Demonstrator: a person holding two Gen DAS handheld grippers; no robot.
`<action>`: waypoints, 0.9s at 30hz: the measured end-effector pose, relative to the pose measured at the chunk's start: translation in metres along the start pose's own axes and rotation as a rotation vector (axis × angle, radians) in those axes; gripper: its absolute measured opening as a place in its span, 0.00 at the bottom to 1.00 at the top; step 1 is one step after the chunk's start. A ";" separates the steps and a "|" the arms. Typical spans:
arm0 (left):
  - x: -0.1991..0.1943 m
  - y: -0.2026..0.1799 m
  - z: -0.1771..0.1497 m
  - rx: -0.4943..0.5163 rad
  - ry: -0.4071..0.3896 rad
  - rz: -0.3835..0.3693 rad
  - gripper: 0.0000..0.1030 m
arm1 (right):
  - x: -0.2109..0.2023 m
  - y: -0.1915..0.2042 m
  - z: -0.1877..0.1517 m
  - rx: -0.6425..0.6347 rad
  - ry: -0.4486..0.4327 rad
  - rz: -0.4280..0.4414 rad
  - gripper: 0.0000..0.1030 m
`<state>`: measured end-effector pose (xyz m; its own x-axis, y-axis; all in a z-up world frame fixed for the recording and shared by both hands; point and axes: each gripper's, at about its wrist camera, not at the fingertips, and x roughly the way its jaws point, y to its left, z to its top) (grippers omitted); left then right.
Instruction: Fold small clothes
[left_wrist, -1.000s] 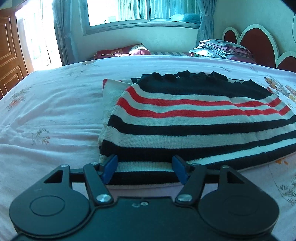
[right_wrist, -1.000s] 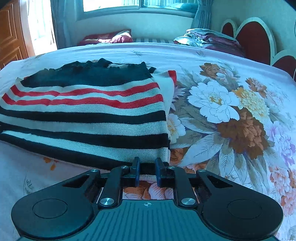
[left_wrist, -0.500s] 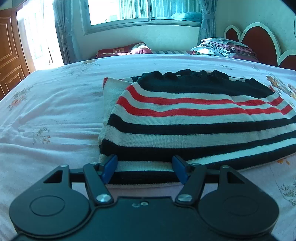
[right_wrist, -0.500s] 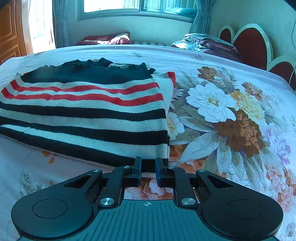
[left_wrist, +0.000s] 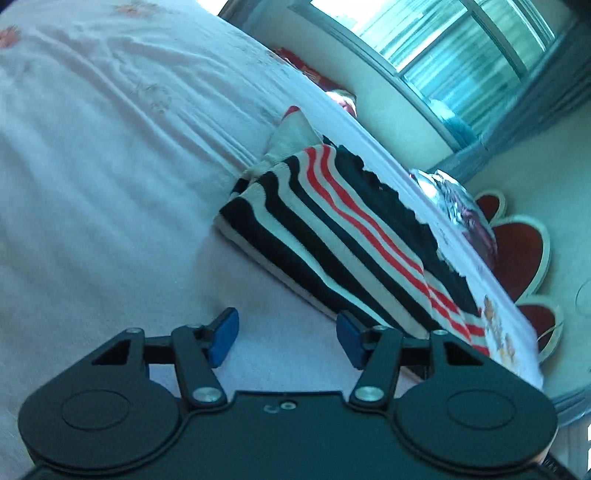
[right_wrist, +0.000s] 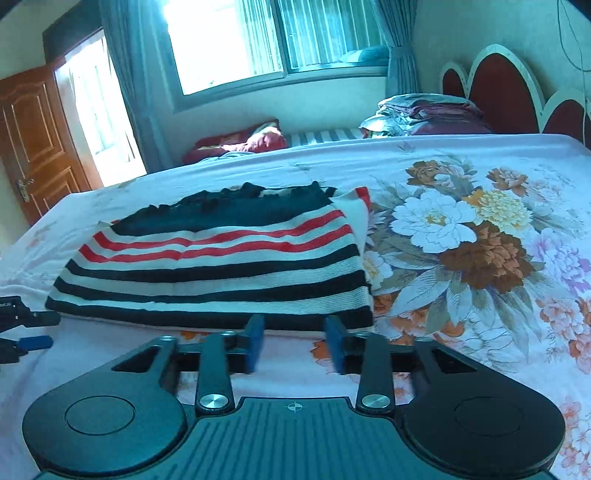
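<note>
A floral bedsheet is spread over the bed; folded bedding is stacked beside a scalloped headboard; a wooden door is seen.

Both the left gripper and right gripper have matte black bodies with round discs. Blue pads tip black fingers. Silver screws fix them.

Black-white-red striped sweater on floral bedsheet
</note>
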<state>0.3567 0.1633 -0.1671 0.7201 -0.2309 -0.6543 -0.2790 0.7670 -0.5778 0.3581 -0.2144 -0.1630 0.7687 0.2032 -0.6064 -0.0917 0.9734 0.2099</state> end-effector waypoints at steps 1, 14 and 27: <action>0.001 0.005 0.000 -0.035 -0.015 -0.015 0.57 | 0.002 0.004 -0.001 -0.009 0.007 0.010 0.15; 0.063 0.008 0.047 -0.157 -0.122 -0.058 0.53 | 0.105 0.050 0.054 -0.051 0.084 0.087 0.08; 0.062 0.011 0.063 -0.106 -0.124 -0.131 0.14 | 0.189 0.116 0.068 -0.243 0.205 0.023 0.08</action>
<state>0.4382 0.1956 -0.1830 0.8253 -0.2442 -0.5092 -0.2384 0.6667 -0.7062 0.5359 -0.0698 -0.2017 0.6238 0.2182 -0.7505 -0.2748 0.9602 0.0508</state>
